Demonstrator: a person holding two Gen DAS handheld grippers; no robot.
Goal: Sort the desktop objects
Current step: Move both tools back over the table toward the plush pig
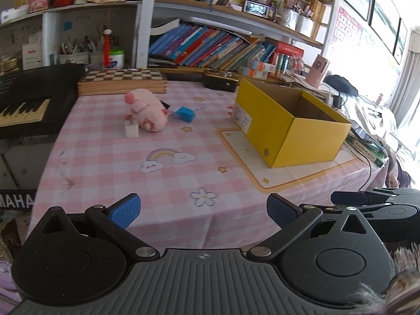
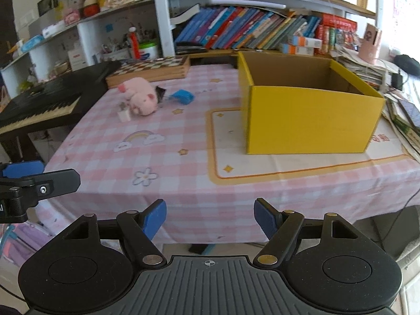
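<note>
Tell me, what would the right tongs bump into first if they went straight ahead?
Probably the yellow cardboard box. The right tongs hang open at the table's near edge, above the pink checked tablecloth, and the box's left corner stands roughly in line ahead. Depth is hard to judge.

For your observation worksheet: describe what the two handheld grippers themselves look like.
Both match: the left gripper and right gripper have matte black linkage arms with silver pivot pins, round black housings, a ribbed grey centre plate bearing a small crosshair mark, and blue textured fingers. No cables show.

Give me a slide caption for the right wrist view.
Open right gripper faces a yellow box and pink plush on the checkered tablecloth.
</note>
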